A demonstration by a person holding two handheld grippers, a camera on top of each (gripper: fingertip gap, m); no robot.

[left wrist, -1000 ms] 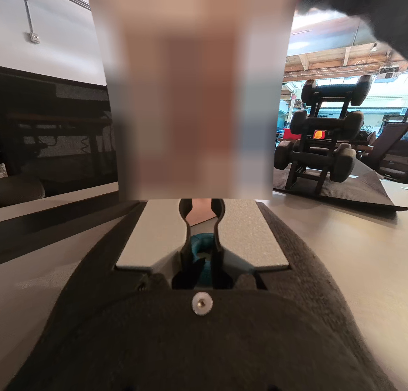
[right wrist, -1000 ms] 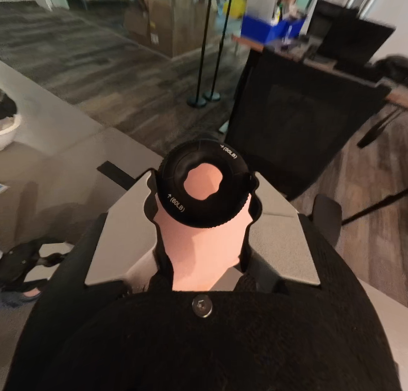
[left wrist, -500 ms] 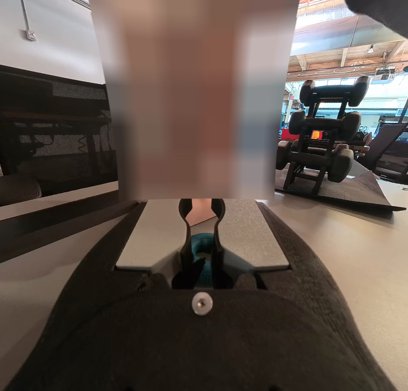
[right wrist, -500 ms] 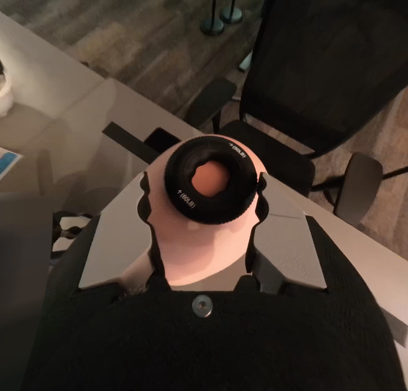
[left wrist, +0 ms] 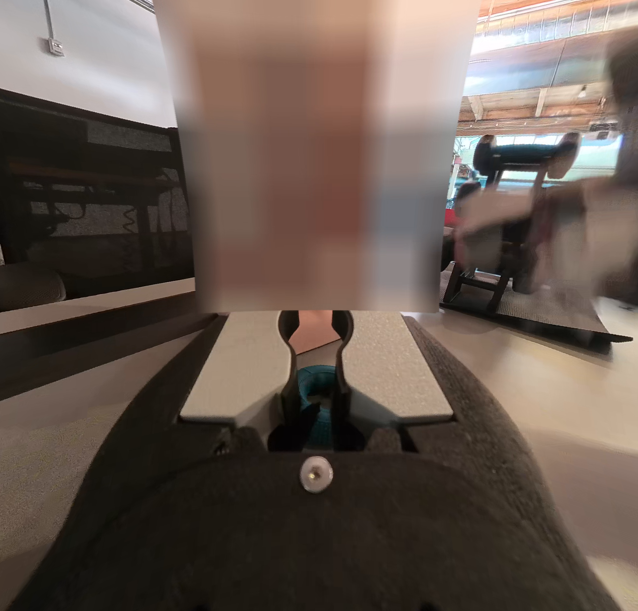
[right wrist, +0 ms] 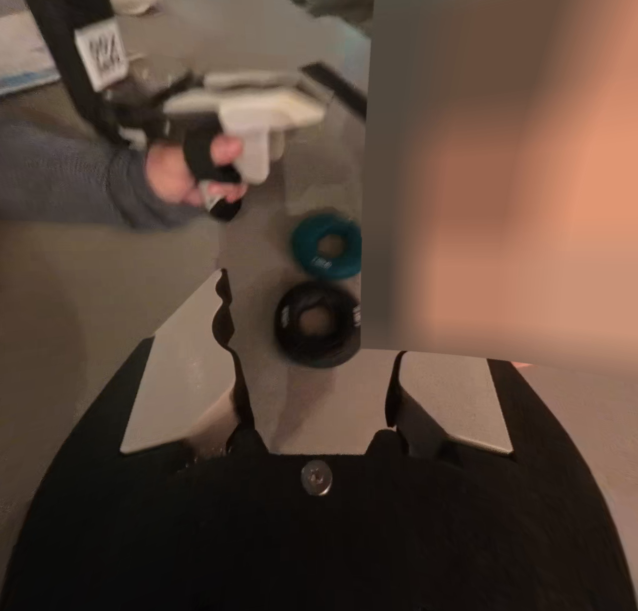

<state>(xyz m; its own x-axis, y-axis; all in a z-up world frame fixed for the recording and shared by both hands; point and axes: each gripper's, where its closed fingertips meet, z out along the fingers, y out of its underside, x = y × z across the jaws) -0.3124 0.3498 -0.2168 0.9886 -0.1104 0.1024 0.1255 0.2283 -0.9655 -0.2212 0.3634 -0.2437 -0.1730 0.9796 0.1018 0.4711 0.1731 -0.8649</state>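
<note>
Your right hand-held gripper (right wrist: 316, 294) stands wide open and empty, tilted down over the tabletop (right wrist: 103, 284). A black ring (right wrist: 316, 323) lies flat just ahead of its fingers, free of both. Just beyond, very near or touching, lies a teal ring (right wrist: 326, 247), also flat. Your left hand-held gripper (left wrist: 316, 322) has its fingers drawn to a narrow gap; teal shows through it low down, but the right wrist view shows nothing clamped. Behind stands a blurred dumbbell rack (left wrist: 518, 215).

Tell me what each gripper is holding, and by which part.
Right gripper: open, nothing held; the black ring lies ahead. Left gripper: teal ring shows through its narrow gap, hold unclear.
</note>
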